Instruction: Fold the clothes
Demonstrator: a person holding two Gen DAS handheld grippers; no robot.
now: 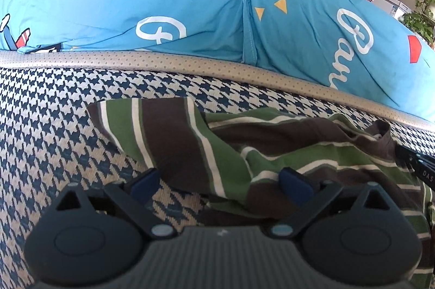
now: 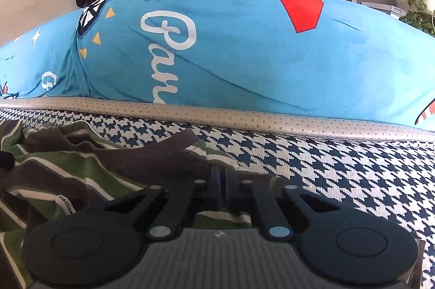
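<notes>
On the houndstooth mat (image 1: 54, 126), before a blue printed quilt (image 1: 163, 3), the striped shirt (image 1: 272, 153) lies rumpled, not yet a neat fold. My left gripper (image 1: 220, 181) gapes over its edge; my right gripper (image 2: 221, 180) pinches the shirt's fabric.

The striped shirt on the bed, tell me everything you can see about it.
The striped shirt is soft knit fabric in green, brown and thin white stripes, with a small white label near its brown collar. It lies crumpled on the houndstooth cover. The right gripper is shut on a fold at its edge; the open left gripper straddles another part.
</notes>
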